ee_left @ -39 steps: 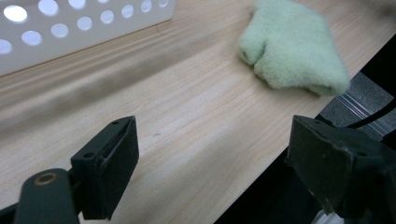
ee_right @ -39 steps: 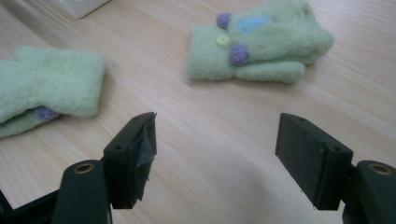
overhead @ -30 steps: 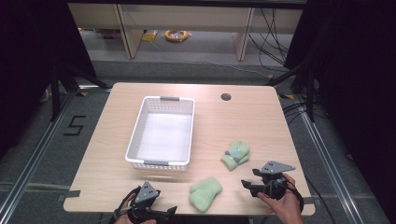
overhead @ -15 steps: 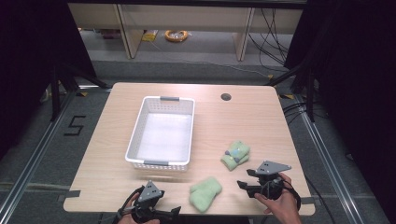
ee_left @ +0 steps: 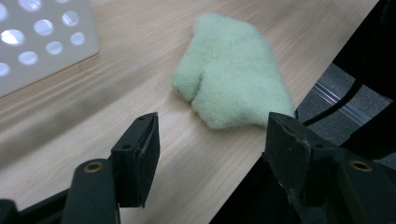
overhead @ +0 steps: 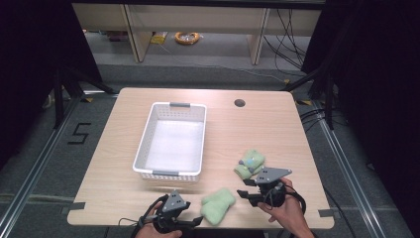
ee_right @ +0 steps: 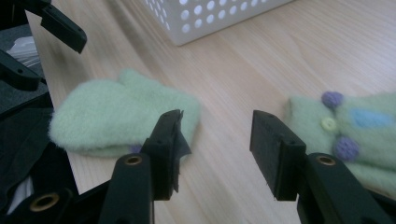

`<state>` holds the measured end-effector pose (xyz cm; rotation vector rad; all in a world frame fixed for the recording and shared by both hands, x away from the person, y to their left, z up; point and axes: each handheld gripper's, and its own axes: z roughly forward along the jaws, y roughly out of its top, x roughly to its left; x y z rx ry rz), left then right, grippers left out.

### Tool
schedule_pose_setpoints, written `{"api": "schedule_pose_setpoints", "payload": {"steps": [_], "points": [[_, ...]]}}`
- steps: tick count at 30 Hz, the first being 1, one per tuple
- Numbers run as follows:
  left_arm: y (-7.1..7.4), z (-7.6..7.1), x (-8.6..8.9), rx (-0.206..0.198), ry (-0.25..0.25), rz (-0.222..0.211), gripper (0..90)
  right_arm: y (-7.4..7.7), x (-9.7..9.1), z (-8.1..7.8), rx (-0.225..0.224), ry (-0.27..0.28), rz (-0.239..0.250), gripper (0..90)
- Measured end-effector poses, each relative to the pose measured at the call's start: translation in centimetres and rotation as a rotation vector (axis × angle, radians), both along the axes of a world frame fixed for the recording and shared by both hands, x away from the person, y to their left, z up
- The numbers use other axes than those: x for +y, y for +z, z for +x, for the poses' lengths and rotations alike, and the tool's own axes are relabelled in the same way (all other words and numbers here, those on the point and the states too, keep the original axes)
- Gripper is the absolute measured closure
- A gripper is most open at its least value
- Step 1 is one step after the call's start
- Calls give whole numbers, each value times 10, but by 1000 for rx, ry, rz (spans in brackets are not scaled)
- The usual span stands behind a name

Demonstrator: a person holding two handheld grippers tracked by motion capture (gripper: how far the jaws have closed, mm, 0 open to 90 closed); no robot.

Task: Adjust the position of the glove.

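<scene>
Both tongs, left [overhead: 195, 224] and right [overhead: 243, 192], have been narrowing, still spread and empty; the plain mitten [overhead: 218, 205] at the tabletop's six o'clock edge is being approached.

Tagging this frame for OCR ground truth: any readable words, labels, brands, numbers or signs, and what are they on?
"5": a black mark on the grey floor left of the table; it reads as the digit 5.
No print shows on the white basket, the plain green mitten, the dotted green mitten or the tongs.
</scene>
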<state>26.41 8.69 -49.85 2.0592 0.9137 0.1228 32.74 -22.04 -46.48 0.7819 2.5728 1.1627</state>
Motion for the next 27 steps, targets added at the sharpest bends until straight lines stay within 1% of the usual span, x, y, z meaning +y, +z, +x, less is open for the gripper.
{"api": "schedule_pose_setpoints", "payload": {"steps": [1, 2, 3, 4, 5, 6, 7, 8, 9, 10, 11, 12, 13, 14, 15, 16, 17, 18, 19, 20, 21, 22, 23, 24, 25, 26, 27], "points": [[0, 0, 0, 0, 0, 0, 379, 0, 0, 0, 0, 0, 0, 554], [0, 1, -1, 4, -2, 2, 379, 0, 4, 2, 16, 9, 0, 564], [1, 3, -2, -3, -22, 14, 394, 0, 10, 6, 17, 29, 1, 570], [1, 3, -2, -3, -22, 14, 399, 0, 10, 6, 17, 29, 1, 570], [1, 4, -5, 4, -8, -3, 403, -1, 17, 10, 20, 43, 1, 574], [1, 4, -6, 7, -4, 0, 403, -1, 17, 10, 20, 43, 1, 574], [1, 5, -10, 19, -20, -4, 411, -3, 23, 14, 37, 56, -9, 581], [2, 6, -11, 11, -33, 3, 411, -3, 25, 15, 36, 60, -11, 583], [2, 6, -11, 11, -33, 3, 412, -4, 28, 17, 41, 66, -15, 584], [1, 6, -15, 16, -21, -15, 412, -4, 28, 17, 41, 66, -15, 584], [1, 6, -17, 27, -22, -3, 408, -6, 34, 19, 48, 78, -25, 586], [1, 6, -20, 22, -13, -14, 408, -6, 34, 19, 48, 78, -25, 586], [1, 7, -21, 20, -41, 22, 407, -6, 36, 20, 43, 85, -24, 588], [0, 7, -24, 28, -22, 7, 408, -8, 40, 21, 52, 93, -34, 592], [-1, 7, -27, 27, -25, 12, 409, -8, 41, 21, 55, 97, -38, 593], [-1, 8, -27, 17, -39, 44, 409, -9, 43, 22, 64, 100, -41, 596], [-2, 10, -31, 27, -30, 39, 407, -11, 47, 24, 60, 120, -49, 606], [-2, 10, -31, 27, -30, 39, 410, -11, 47, 24, 60, 120, -49, 606], [-3, 11, -32, 24, -35, 48, 410, -12, 48, 25, 49, 126, -61, 606], [-4, 13, -34, 28, -36, 65, 427, -14, 52, 25, 85, 121, -73, 613], [-4, 13, -34, 28, -36, 65, 431, -14, 52, 25, 85, 121, -73, 613], [-5, 13, -35, 39, -37, 56, 431, -16, 54, 28, 75, 135, -83, 618], [-7, 13, -36, 48, -36, 64, 441, -21, 57, 31, 90, 138, -108, 625], [-7, 13, -36, 48, -36, 64, 446, -21, 57, 31, 90, 138, -108, 625], [-8, 15, -35, 37, -42, 84, 454, -24, 59, 33, 117, 145, -139, 630], [-8, 15, -35, 37, -42, 84, 462, -24, 59, 33, 117, 145, -139, 630], [-8, 15, -34, 44, -51, 89, 462, -25, 59, 34, 124, 144, -150, 632]]}}
